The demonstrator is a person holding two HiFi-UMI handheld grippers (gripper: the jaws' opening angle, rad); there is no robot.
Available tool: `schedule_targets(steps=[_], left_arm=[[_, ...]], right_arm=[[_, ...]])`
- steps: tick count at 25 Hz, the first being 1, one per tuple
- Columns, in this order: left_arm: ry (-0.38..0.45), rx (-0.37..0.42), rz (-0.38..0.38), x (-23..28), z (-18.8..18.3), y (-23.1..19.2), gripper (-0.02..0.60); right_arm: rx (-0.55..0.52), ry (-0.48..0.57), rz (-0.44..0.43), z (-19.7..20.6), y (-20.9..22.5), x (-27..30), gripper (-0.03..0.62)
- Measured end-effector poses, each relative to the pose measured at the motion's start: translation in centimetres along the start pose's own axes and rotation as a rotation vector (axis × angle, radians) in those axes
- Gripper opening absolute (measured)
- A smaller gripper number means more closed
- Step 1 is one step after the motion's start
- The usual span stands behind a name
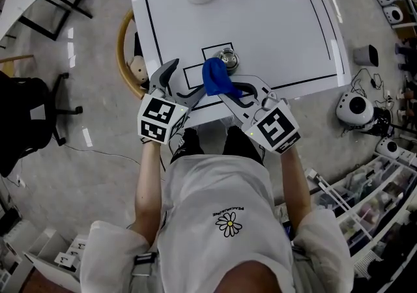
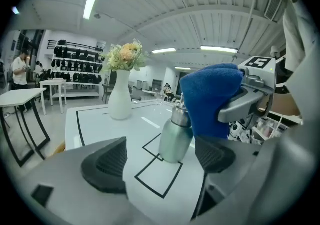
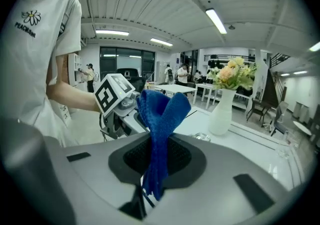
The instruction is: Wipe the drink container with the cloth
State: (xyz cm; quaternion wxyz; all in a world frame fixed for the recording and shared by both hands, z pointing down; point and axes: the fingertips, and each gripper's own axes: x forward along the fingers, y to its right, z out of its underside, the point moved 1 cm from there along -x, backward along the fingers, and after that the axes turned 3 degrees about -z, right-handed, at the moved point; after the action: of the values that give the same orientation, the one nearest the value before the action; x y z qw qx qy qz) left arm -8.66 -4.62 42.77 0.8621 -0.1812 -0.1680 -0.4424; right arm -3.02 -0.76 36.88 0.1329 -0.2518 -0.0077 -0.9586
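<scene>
While the right gripper (image 3: 157, 159) is clamped on the folded blue cloth (image 1: 216, 77), wiping looks barely begun. The cloth hangs by the drink container (image 2: 176, 136) cap, contact unclear. Left gripper (image 2: 160, 161) is wide open and empty. Container is rounded brushed steel, upright near the white table (image 1: 273, 25) edge; cloth is nappy.

Brushed-metal drink container (image 2: 175, 139), fuzzy blue cloth (image 2: 207, 99), smooth white table (image 1: 260, 25).
</scene>
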Motion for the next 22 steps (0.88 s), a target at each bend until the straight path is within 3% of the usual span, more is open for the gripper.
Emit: schedule_targets(steps=[3, 7, 10, 14, 17, 22], left_arm=[[0.068, 0.03, -0.009, -0.6, -3.4, -0.1, 0.413], [0.217, 0.096, -0.037, -1.7, -10.4, 0.0, 0.411], [0.301, 0.158, -0.061, -2.8, -14.6, 1.1, 0.39], [0.401, 0.139, -0.176, -4.5, -17.3, 1.5, 0.014], [0.397, 0.12, -0.237, -4.5, -16.7, 1.5, -0.002], [0.349, 0.094, -0.28, -3.6, -15.3, 1.4, -0.002]], right_arm=[[-0.001, 0.106, 0.106, -4.0, 2.0, -2.4, 0.043], [0.0, 0.272, 0.36, -8.9, 6.3, -6.6, 0.043], [0.013, 0.385, 0.549, -10.1, 8.6, -9.7, 0.043], [0.109, 0.467, 0.726, -9.2, 9.7, -11.8, 0.043], [0.197, 0.467, 0.787, -7.2, 9.9, -11.9, 0.043], [0.271, 0.41, 0.804, -3.8, 10.2, -10.9, 0.043]])
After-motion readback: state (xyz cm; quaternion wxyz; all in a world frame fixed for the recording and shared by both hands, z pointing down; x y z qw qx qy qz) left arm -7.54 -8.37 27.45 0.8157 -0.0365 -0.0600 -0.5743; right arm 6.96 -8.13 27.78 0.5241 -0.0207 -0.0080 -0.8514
